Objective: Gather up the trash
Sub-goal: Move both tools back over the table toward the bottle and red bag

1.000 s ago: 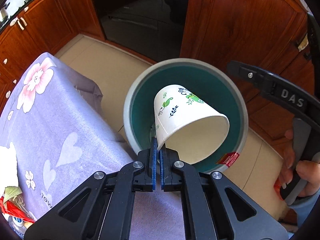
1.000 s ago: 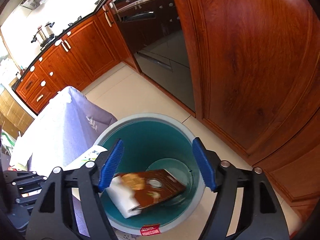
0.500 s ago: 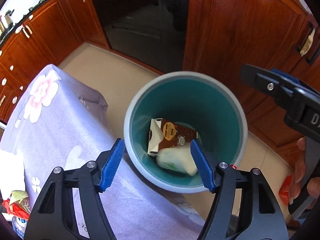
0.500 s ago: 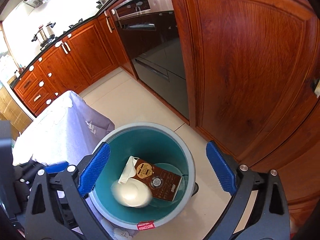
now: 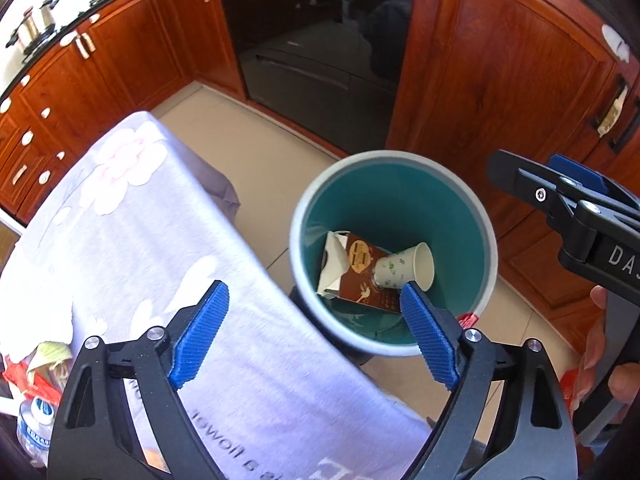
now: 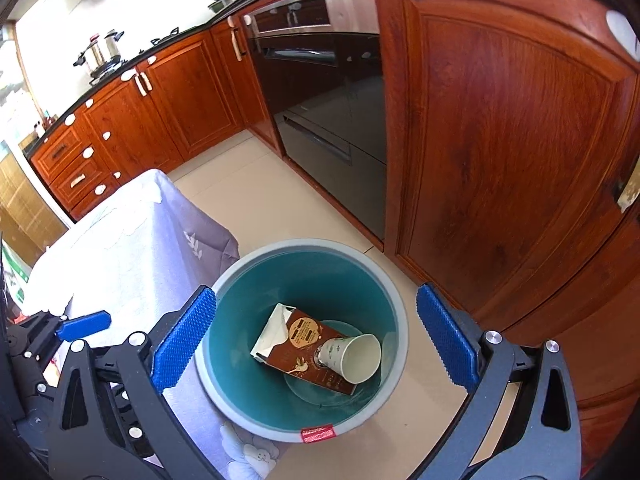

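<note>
With a paper cup (image 5: 408, 270) and a brown carton (image 5: 356, 276) lying at the bottom of the teal bin (image 5: 394, 160), the step in hand looks like going for the next piece of trash, and the remaining litter (image 5: 38, 364) sits at the near left edge of the cloth-covered table (image 5: 132, 232), beside a water bottle (image 5: 38, 424). To do it well, the left gripper (image 5: 316, 334) should swing left and low over the cloth, straddle one wrapper only, and close on its firmest fold, not on loose cloth. Its jaws stand wide apart, holding and touching nothing, poised above the table's right edge and the bin's near rim. The right gripper (image 6: 316, 338) hangs over the bin, jaws equally spread and empty, framing the cup, which rests on its side against the carton.
</note>
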`<state>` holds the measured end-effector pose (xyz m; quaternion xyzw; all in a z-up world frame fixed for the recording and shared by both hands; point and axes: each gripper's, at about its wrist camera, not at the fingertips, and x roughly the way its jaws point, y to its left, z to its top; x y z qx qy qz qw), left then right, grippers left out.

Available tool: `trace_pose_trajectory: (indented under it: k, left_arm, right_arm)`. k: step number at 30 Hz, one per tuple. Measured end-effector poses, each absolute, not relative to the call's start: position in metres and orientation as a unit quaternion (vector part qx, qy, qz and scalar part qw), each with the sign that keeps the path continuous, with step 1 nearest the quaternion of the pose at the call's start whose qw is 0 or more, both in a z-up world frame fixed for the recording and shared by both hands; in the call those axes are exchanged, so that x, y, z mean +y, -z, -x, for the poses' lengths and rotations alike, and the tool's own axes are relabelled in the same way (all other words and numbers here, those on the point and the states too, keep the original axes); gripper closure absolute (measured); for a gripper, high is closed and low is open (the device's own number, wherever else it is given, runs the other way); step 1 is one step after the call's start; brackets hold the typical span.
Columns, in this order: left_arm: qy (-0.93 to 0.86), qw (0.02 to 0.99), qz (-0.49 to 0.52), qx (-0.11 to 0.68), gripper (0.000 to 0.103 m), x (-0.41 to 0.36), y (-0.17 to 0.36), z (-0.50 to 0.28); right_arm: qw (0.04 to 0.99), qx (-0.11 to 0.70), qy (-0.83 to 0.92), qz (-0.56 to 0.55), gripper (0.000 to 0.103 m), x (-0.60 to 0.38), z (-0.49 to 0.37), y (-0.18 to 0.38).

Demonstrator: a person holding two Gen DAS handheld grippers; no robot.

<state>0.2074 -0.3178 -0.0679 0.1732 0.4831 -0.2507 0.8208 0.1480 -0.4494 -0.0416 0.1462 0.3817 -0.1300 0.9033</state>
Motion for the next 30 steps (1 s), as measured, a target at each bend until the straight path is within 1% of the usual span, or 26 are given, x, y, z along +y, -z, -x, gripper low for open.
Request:
trace_pose_trajectory:
  k: [2, 10, 15, 24, 30]
  left_arm:
    - [0.245, 0.826, -0.17, 0.479, 0.012, -0.306, 0.063, -0.204]
    - [0.207, 0.85, -0.149, 0.461, 0.008, -0.244, 0.043, -0.195]
    - [0.179, 0.858, -0.135, 0.461, 0.007, -0.188, 0.034, -0.191]
    - [0.128, 0.874, -0.094, 0.459, 0.007, -0.073, 0.025, -0.184]
    - [0.092, 0.882, -0.069, 0.457, 0.005, -0.002, 0.023, -0.186]
  right_arm:
    - [0.905, 0.381, 0.126, -0.143, 0.007, -0.44, -0.148, 0.038]
    - [0.914, 0.375, 0.091, -0.128, 0.007, -0.39, -0.151, 0.022]
    - [0.918, 0.377, 0.051, -0.111, 0.007, -0.343, -0.159, 0.014]
    - [0.92, 0.374, -0.07, -0.09, 0.007, -0.237, -0.179, -0.006]
    - [0.902, 0.4, -0.143, -0.071, 0.007, -0.16, -0.199, -0.002]
